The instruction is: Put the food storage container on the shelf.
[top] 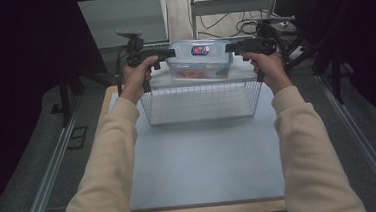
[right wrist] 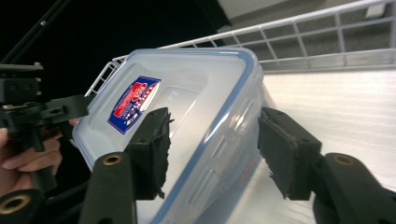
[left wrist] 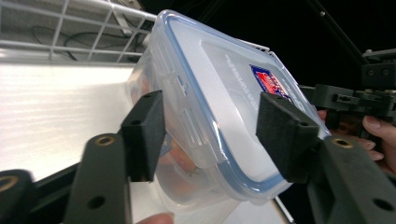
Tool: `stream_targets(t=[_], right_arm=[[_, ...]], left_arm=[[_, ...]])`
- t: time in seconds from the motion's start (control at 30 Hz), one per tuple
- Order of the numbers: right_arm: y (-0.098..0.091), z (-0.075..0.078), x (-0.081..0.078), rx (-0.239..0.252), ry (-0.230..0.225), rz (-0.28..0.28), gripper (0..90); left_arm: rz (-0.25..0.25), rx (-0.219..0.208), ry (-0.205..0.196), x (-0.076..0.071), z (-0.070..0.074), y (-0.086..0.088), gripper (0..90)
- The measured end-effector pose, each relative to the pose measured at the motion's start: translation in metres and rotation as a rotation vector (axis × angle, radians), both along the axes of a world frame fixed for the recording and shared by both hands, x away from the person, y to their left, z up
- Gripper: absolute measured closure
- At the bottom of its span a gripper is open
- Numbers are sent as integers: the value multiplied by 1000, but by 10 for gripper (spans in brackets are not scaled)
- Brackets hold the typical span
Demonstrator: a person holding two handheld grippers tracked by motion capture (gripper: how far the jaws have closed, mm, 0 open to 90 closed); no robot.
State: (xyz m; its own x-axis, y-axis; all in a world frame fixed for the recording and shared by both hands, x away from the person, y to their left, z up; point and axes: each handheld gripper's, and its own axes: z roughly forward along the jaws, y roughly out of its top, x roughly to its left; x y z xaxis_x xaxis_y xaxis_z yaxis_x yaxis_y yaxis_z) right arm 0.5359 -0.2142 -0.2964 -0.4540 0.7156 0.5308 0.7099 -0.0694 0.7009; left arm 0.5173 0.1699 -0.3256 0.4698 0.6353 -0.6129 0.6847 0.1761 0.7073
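Holding a lidded plastic container (top: 200, 60) above the wire basket's (top: 201, 102) far edge, we had our left gripper (left wrist: 212, 135) and right gripper (right wrist: 212, 151) clamped on its 2 ends; rigid, smooth, probably slippery.

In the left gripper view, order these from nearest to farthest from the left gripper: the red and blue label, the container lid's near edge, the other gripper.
1. Lid edge: between the left gripper jaws.
2. Label: farther up the lid, just above the right-hand pad.
3. Right gripper: at the container's far end, at the picture's right.
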Motion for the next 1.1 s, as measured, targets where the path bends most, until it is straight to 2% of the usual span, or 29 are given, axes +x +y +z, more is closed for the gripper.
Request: stream_targets(t=[0.07,0.17,0.23,0.4,0.57,0.63,0.7,0.87,1.0,1.1], right_arm=[[-3,2,-7,-22,-51,-1,408],[-8,3,-16,-46,-86,35,384],[-12,4,-23,-75,-115,51,365],[-19,4,-40,-133,-169,84,340],[-23,1,-60,-155,-218,122,319],[-25,-2,-68,-170,-236,133,310],[-26,-7,-77,-183,-249,151,297],[-32,-27,-108,-218,-272,207,284],[-39,-46,-132,-220,-287,225,274],[-44,-63,-151,-225,-299,248,269]], left_arm=[[17,20,-23,-5,4,1,399],[19,24,-60,-15,10,7,389],[15,42,-77,-23,11,10,378],[-10,93,-107,-44,12,17,357],[-32,107,-144,-69,10,25,337],[-62,113,-153,-80,7,27,332],[-90,125,-159,-92,3,28,317],[-111,160,-186,-126,-11,30,290],[-131,165,-203,-152,-30,31,279],[-154,178,-202,-174,-51,31,281]])
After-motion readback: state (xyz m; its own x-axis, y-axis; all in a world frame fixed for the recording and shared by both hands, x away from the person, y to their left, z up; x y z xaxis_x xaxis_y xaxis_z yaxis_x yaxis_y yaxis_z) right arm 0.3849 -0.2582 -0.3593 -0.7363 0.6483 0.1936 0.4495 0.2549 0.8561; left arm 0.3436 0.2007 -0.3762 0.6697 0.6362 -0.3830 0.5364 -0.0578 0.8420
